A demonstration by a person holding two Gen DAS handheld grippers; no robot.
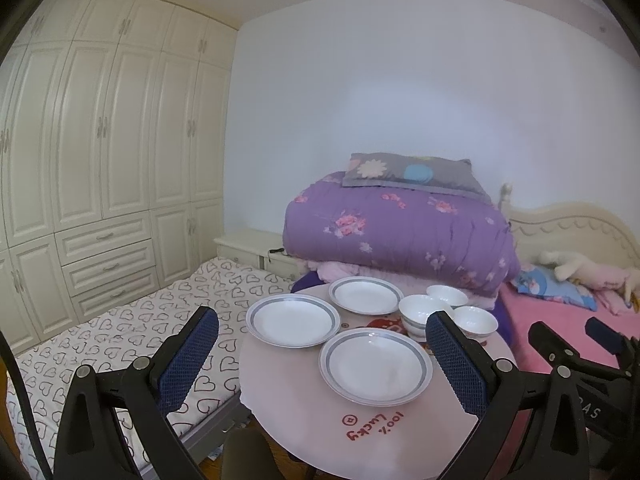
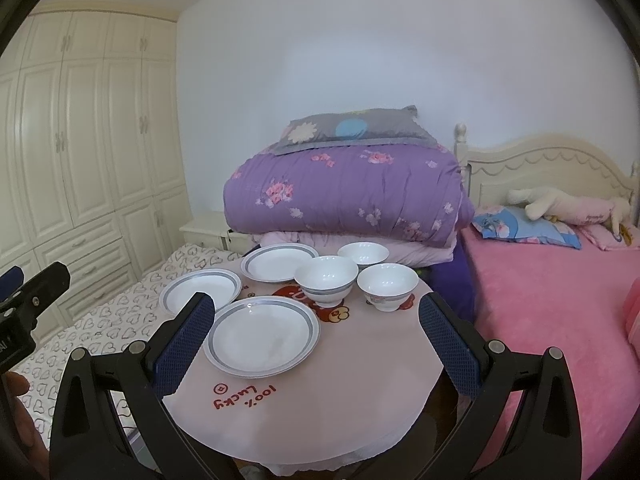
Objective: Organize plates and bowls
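Each gripper has two black rigid arms with triangular cut-outs and round silver pivot screws. The left gripper (image 1: 322,354) and right gripper (image 2: 316,344) carry fingers (image 1: 188,364) faced with dark blue, diamond-textured pads (image 2: 448,344). White lettering marks a black housing at the left wrist view's right edge.

Three plates (image 1: 375,365) and bowls (image 1: 424,313) on round table (image 1: 320,436), jaws wide apart
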